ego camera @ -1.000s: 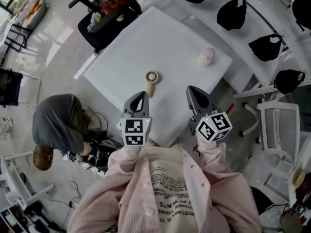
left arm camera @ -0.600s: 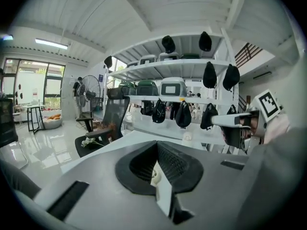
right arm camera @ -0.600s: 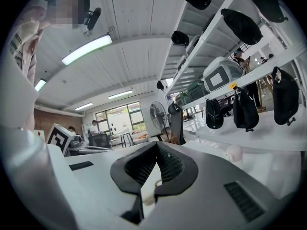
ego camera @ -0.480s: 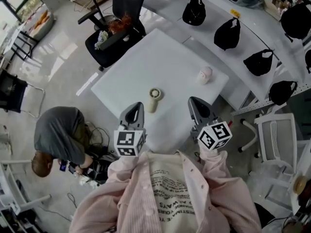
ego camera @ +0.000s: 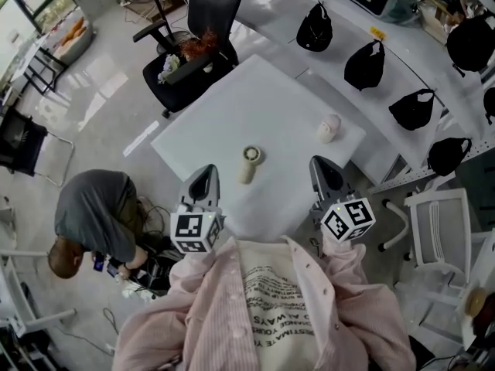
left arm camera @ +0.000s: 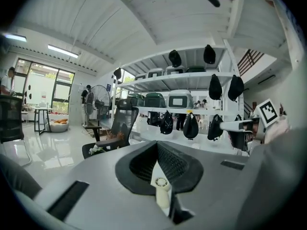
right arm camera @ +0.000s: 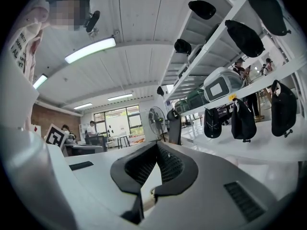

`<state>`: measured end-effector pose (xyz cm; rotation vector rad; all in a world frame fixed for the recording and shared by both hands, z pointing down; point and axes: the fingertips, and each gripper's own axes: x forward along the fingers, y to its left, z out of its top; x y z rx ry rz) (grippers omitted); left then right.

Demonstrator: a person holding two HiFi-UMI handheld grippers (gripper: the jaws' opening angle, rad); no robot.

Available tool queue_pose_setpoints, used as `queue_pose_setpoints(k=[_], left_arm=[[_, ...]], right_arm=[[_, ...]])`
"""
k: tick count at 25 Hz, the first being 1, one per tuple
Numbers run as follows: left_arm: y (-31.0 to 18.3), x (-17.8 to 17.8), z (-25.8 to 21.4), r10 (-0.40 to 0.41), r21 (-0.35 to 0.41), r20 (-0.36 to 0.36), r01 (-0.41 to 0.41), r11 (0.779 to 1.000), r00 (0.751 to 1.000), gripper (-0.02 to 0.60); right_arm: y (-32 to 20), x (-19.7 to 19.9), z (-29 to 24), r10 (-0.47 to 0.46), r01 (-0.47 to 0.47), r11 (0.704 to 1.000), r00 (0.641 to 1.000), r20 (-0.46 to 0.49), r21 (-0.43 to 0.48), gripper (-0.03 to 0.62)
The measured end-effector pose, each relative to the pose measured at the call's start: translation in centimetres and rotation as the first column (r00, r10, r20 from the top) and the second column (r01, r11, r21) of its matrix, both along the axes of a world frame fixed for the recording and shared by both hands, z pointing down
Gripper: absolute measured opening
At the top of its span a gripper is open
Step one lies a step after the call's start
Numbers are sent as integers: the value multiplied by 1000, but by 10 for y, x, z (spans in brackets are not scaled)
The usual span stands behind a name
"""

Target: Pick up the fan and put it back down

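Note:
A small cream hand-held fan [ego camera: 249,162] lies on the white table [ego camera: 232,107], its round head pointing away from me. My left gripper [ego camera: 206,172] hovers near the table's front edge, left of the fan and apart from it, jaws shut and empty. In the left gripper view the fan [left arm camera: 162,191] shows through the slit below the closed left gripper [left arm camera: 157,147]. My right gripper [ego camera: 322,165] hangs to the right of the fan, also apart from it. In the right gripper view the jaws of the right gripper [right arm camera: 156,146] meet at the tips with nothing between them.
A small pink object [ego camera: 329,127] sits near the table's right edge. A black office chair [ego camera: 193,45] stands behind the table. Black caps [ego camera: 366,64] lie on the long white counter at the right. A person [ego camera: 93,215] crouches on the floor left of me.
Both grippers have risen, and the left one has drawn back to the left, away from the fan. The fan still lies on the table.

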<state>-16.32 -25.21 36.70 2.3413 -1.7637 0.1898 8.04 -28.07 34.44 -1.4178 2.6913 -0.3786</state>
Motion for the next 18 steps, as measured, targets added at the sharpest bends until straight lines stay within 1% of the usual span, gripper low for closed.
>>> queue_pose_setpoints(k=[4,7,10,18], left_arm=[[4,-12,-5,-25,10,1,25,1000,1000,3],[5,-18,-7,-39,15,6,38,999,999,3],[4,-20,-8,-44,18,10,43,999,999,3],[4,-20,-9,-46,22,21,46,999,999,3]], right_arm=[[1,0,-7,0,-1,1000,1000,21,12,0],[0,1,-16,12,-12,999,1000,5,41,0],[-2,1,-23,16,-16,998,1000,-10,68,0],[-2,-1,-26,17,-16,997,1000,-10,77,-1]])
